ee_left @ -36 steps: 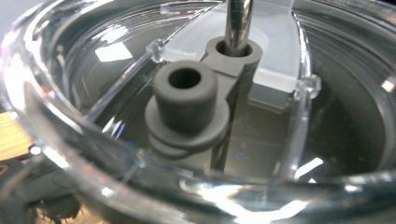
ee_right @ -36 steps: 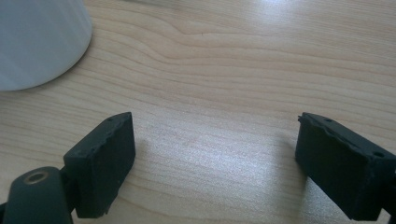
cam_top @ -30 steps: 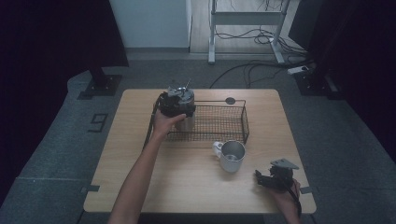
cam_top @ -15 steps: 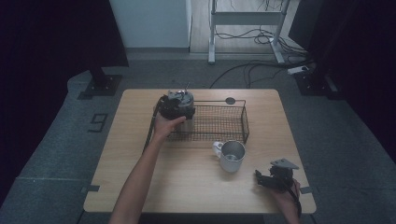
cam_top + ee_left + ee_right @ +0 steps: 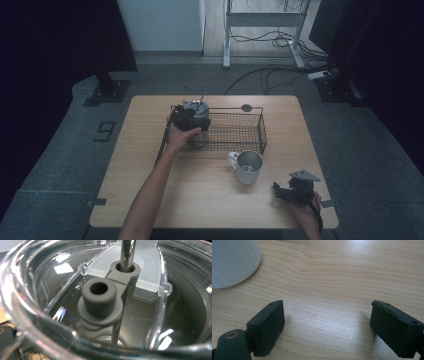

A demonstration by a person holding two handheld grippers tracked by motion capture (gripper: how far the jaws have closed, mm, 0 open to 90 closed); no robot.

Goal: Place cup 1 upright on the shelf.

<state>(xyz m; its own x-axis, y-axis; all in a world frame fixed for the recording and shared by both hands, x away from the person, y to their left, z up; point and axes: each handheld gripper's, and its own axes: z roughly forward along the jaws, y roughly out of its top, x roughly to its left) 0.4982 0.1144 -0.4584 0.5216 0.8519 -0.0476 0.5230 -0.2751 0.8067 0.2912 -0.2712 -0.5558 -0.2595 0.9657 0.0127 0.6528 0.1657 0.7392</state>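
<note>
Worktop (image 5: 150, 175) of pale wood, seen from the high view, carries a black wire basket (image 5: 235, 131) toward its far side. At the basket's left end the left gripper (image 5: 187, 119) sits over a steel tumbler with a clear lid (image 5: 199, 111), the person's left hand (image 5: 179, 136) wrapped round the gripper's body from the near side. The tumbler stands upright at the left end of the basket; whether its base rests on the wire floor I cannot tell from here. Just in front of the basket's near right corner stands a metal mug (image 5: 248, 167), mouth up, its handle pointing left. Well apart from it, near the worktop's right front corner, the right gripper (image 5: 280, 191) rests low over the wood in the person's right hand (image 5: 306, 206), with the grey three-cornered plate on top.

From the left gripper view, the clear lid (image 5: 62, 282) sits right under the camera, with a grey silicone stopper (image 5: 100, 300) and a metal straw (image 5: 127, 251) passing through its collar. That gripper's own pads are hidden, so I cannot tell whether they clamp the tumbler.

From the right gripper view, the two black pads (image 5: 268, 326) stand apart with bare wood between them, and the mug's pale side (image 5: 232, 260) sits at the upper left, clear of both pads.
</note>
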